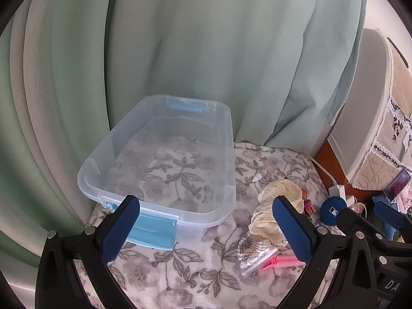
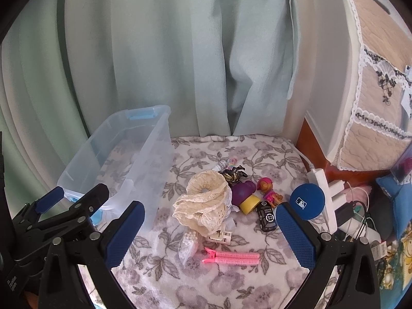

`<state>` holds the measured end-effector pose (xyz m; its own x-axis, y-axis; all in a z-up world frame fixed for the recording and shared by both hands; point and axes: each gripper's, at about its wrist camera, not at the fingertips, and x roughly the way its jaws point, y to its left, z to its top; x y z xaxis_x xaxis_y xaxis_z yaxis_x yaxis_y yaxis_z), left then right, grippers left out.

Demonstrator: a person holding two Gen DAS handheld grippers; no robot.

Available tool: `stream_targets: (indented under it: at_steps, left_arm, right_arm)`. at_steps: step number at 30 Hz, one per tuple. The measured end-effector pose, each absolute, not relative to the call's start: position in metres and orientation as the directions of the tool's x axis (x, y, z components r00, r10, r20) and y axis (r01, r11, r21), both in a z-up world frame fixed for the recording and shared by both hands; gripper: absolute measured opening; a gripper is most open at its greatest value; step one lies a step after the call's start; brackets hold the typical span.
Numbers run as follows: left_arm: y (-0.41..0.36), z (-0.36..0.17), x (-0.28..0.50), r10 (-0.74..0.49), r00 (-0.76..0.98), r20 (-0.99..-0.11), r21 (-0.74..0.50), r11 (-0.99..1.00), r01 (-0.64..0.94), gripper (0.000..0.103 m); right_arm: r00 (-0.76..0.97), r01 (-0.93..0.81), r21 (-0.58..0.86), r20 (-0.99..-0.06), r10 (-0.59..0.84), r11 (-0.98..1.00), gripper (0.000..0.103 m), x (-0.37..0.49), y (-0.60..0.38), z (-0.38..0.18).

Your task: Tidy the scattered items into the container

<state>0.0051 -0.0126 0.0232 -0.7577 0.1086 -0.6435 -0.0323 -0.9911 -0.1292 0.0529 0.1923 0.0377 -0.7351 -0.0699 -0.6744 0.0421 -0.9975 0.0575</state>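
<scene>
A pale green curtain (image 2: 159, 59) hung behind everything, its folds falling to the back edge of a floral blanket (image 2: 231, 278) that covered the work surface. On the blanket's left side sat the clear plastic container (image 1: 221, 154) with blue latches, its long side running away from the cameras; nothing lay inside it, and the flower print showed through its floor. To the right stood a white appliance draped with a quilted, lace-trimmed cover (image 2: 378, 103).

The left gripper (image 1: 206, 229) was tilted downward over the container's near corner, its blue-padded jaws spread wide with nothing between them; one pad hung over the near blue latch, the other over the clutter. The right gripper (image 2: 211, 234) was angled down likewise beside it, over the scattered things, jaws also spread wide and gripping nothing.

The items lay in a loose heap just right of the container, none in it. The largest was a cream lace garment (image 2: 206, 206), crumpled. Near it to the right rested a round blue disc (image 2: 306, 200) with a white logo, close to a white power strip (image 2: 322, 188). A purple-and-yellow toy (image 2: 244, 195) touched the lace, with a pink-helmeted toy figure (image 2: 267, 190) and a small black toy car (image 2: 267, 216) just beside it. Nearer the cameras lay a pink hair roller clip (image 2: 231, 257) and a clear bag of cotton swabs (image 2: 188, 244). A small dropper bottle (image 1: 257, 176) lay behind the heap.
</scene>
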Motion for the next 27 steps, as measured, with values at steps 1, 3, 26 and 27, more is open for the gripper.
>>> stream_targets:
  at_steps: [1, 3, 26, 27]
  left_arm:
    - [-0.012, 0.023, 0.005, 0.108, -0.758, -0.644, -0.128, -0.991, -0.032, 0.102]
    - [-0.012, 0.023, 0.005, 0.108, -0.759, -0.642, -0.129, -0.991, -0.032, 0.102]
    - [0.058, -0.004, -0.004, 0.29, -0.654, -0.699, -0.182, -0.956, -0.229, 0.103]
    - [0.062, -0.007, -0.005, 0.297, -0.643, -0.706, -0.186, -0.954, -0.237, 0.103]
  right_arm:
    - [-0.737, 0.042, 0.058, -0.673, -0.07, -0.997, 0.103, 0.053, 0.193, 0.038]
    - [-0.734, 0.042, 0.061, -0.675, -0.072, -0.997, 0.103, 0.053, 0.193, 0.038]
    - [-0.713, -0.022, 0.164, -0.694, -0.099, -0.986, 0.103, 0.065, 0.263, 0.009]
    - [-0.709, -0.025, 0.166, -0.698, -0.1, -0.986, 0.103, 0.065, 0.267, 0.006]
